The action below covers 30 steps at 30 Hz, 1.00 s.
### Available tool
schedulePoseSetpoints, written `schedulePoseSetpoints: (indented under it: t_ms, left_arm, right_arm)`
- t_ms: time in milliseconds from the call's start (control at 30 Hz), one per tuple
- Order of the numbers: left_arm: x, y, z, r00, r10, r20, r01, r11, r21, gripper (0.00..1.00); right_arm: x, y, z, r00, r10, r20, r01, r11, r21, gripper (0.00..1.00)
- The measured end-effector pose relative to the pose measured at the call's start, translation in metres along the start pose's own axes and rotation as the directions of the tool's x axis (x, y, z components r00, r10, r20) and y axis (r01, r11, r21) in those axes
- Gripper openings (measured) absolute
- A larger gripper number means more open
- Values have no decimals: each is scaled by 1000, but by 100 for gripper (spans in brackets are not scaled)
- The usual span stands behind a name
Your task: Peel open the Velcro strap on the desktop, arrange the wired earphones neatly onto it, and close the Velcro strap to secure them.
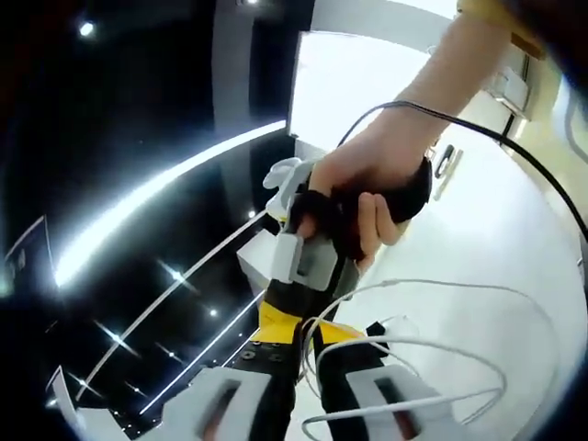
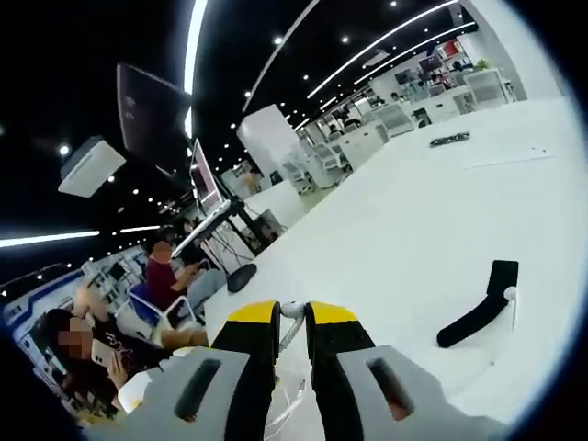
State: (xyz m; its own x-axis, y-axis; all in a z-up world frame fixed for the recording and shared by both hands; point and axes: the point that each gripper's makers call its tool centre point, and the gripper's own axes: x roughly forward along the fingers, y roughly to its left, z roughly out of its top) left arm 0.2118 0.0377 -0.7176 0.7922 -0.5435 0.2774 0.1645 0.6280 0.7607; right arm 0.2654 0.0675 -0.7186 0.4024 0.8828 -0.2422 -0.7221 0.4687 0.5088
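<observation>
The white earphone cable (image 1: 432,349) lies in loose loops on the white desk (image 1: 496,248), to the right of my left gripper (image 1: 306,331). Its yellow-tipped jaws stand close together with strands of the cable running in between them. A person's hand (image 1: 367,175) holds my right gripper (image 1: 296,292), which points down at the left one's tips. In the right gripper view my right gripper (image 2: 294,314) is shut on a short bit of the white cable (image 2: 292,310). The black Velcro strap (image 2: 478,308) lies curled on the desk (image 2: 395,220) to the right, apart from both grippers.
A small dark object (image 2: 450,140) and a flat sheet (image 2: 505,156) lie far back on the desk. Past the desk's left edge, people (image 2: 170,271) sit at other desks with a monitor (image 2: 204,175). A black cord (image 1: 514,152) arcs from the right gripper's handle.
</observation>
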Motion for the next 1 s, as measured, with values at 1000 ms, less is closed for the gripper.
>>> schedulePoseSetpoints:
  t_ms: [1000]
  left_arm:
    - [1, -7, 2, 1000, -21, -5, 21, 999, 49, 9]
  right_arm:
    - [4, -9, -2, 999, -20, -36, 20, 999, -25, 14]
